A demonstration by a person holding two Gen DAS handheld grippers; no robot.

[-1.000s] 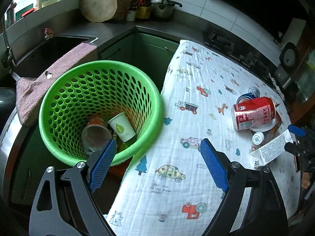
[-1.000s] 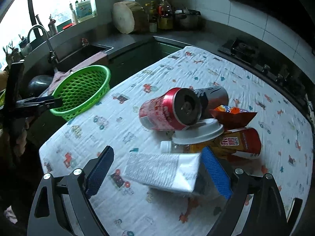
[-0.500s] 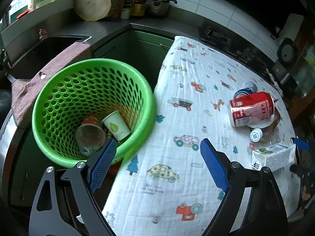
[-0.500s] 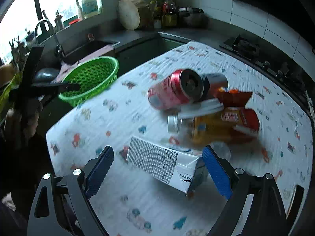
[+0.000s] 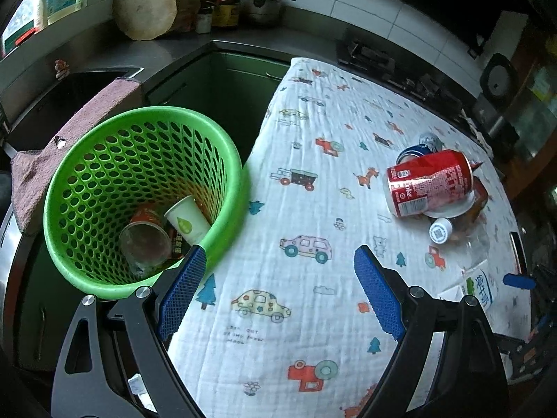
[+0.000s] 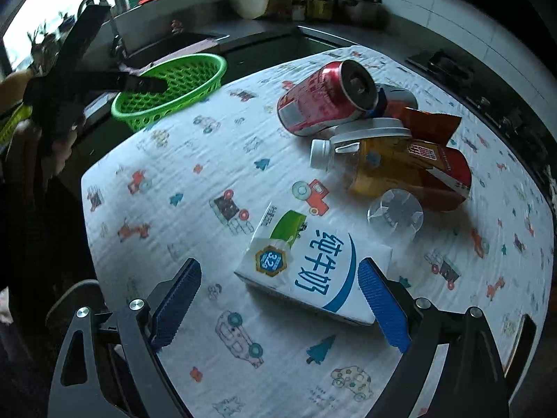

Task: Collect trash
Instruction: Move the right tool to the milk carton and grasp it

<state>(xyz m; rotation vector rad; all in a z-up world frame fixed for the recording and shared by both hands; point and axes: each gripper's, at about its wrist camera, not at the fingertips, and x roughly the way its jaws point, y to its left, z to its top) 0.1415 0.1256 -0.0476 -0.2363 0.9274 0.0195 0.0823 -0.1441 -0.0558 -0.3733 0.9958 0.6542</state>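
A green basket (image 5: 222, 146) sits at the table's left edge, holding a paper cup (image 5: 186, 221) and a clear cup (image 5: 144, 247); it also shows in the right wrist view (image 6: 195, 62). My left gripper (image 5: 278, 294) is open and empty, beside the basket. My right gripper (image 6: 280, 306) is open, with a white milk carton (image 6: 313, 275) lying on the cloth between its fingers, nearer the right one. Beyond it lie a red can (image 6: 323, 101), a tea bottle (image 6: 393, 163), a clear cup (image 6: 395, 214), a white lid (image 6: 372, 129) and a snack wrapper (image 6: 428, 122).
The table (image 5: 313, 139) has a white cloth with vehicle prints. A sink (image 5: 52, 94) with a pink towel (image 5: 80, 125) is behind the basket. A counter at the back holds a wooden block (image 5: 149, 8), bottles and a pot (image 5: 261, 5). A stove (image 6: 452, 66) is at the right.
The right gripper has pulled back and turned; the milk carton now lies printed face up between its fingers. The left view has shifted slightly, basket and can keeping their places.
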